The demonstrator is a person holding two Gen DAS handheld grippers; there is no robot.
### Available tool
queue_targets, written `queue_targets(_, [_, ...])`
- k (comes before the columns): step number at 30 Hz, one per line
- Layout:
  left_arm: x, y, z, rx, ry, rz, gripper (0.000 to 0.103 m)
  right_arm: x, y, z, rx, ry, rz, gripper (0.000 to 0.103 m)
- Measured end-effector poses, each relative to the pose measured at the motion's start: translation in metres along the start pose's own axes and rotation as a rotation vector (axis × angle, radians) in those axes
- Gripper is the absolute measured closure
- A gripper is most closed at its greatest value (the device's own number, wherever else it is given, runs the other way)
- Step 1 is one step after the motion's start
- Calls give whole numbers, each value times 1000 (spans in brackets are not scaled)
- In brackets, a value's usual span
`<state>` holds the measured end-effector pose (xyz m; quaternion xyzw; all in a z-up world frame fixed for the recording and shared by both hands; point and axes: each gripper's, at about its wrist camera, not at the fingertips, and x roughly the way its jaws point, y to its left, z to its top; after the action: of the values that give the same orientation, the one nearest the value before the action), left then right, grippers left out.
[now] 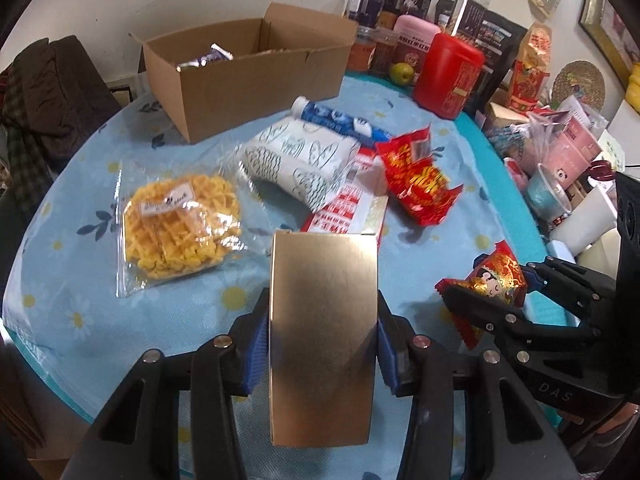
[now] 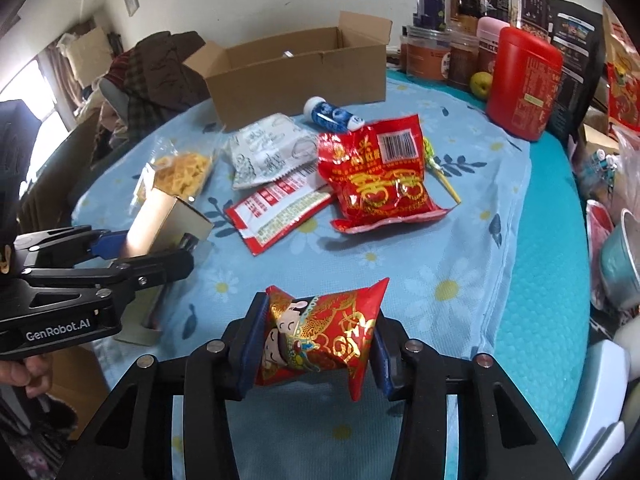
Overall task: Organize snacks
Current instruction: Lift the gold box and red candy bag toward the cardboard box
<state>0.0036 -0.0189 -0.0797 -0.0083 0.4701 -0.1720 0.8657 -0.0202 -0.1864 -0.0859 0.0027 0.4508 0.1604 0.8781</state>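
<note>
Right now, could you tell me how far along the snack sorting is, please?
Early on. Done: one wrapper already lies in the cardboard box. In hand: the left gripper is shut on a gold box, the right gripper on a red packet. Left on the cloth: yellow crisps, white bag, red bag, blue tube.

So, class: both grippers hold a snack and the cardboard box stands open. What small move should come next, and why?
Probably carry the gold box, clamped in the left gripper, toward the open cardboard box. The right gripper already pinches the small red packet, so it can follow.
</note>
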Motion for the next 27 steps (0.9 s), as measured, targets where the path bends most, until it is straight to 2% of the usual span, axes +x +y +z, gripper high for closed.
queue_targets(17, [-40,-12,41,23,-146,-50,58,-46,8,46,-68,-136,62,58])
queue_targets(18, [-42,-12,43,23,-155,-51,58,-48,8,49,-68,-140,62,58])
queue_targets(20, [-46,-12,49,23,-176,-56,68,-52,7,55,-75,-157,64,58])
queue_targets(24, [-53,-12,61,27,-218,-70,69,-57,7,69,-86,-181,72,58])
queue_targets(27, [-49,-11,68,35,-227,-69,74,-57,7,77,-97,-194,63,58])
